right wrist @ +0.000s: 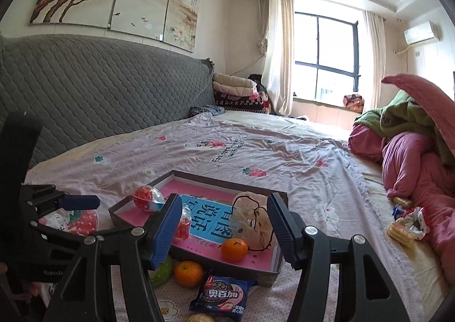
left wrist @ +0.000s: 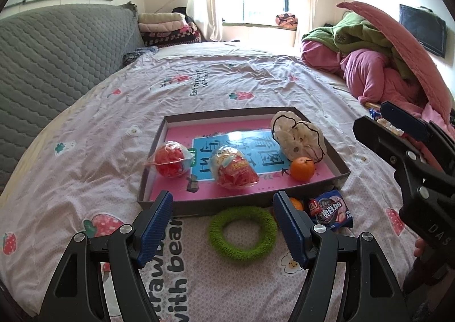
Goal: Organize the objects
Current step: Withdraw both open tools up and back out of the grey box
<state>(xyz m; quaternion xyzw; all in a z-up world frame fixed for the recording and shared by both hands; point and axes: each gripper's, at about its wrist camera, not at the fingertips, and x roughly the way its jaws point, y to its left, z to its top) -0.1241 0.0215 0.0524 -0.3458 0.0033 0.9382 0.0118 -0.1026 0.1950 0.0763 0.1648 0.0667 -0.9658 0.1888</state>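
Note:
A brown tray (left wrist: 241, 206) with a pink printed floor lies on the bed. In it are two red snack bags (left wrist: 170, 161) (left wrist: 234, 171), a beige pouch (left wrist: 295, 137) and an orange (left wrist: 302, 169). In front of the tray, on the sheet, lie a green fuzzy ring (left wrist: 243, 232), a second orange (right wrist: 188, 273) and a blue cookie packet (left wrist: 331, 209). My left gripper (left wrist: 223, 228) hangs open above the ring, its pads clear of it. My right gripper (right wrist: 224, 232) is open and empty, hovering over the tray's near edge.
A grey quilted headboard (left wrist: 57, 51) runs along the left. A heap of pink and green bedding (left wrist: 384, 66) fills the right side, with loose snack packs (right wrist: 403, 228) beside it. A brownish round thing (right wrist: 202, 317) shows at the bottom edge of the right wrist view.

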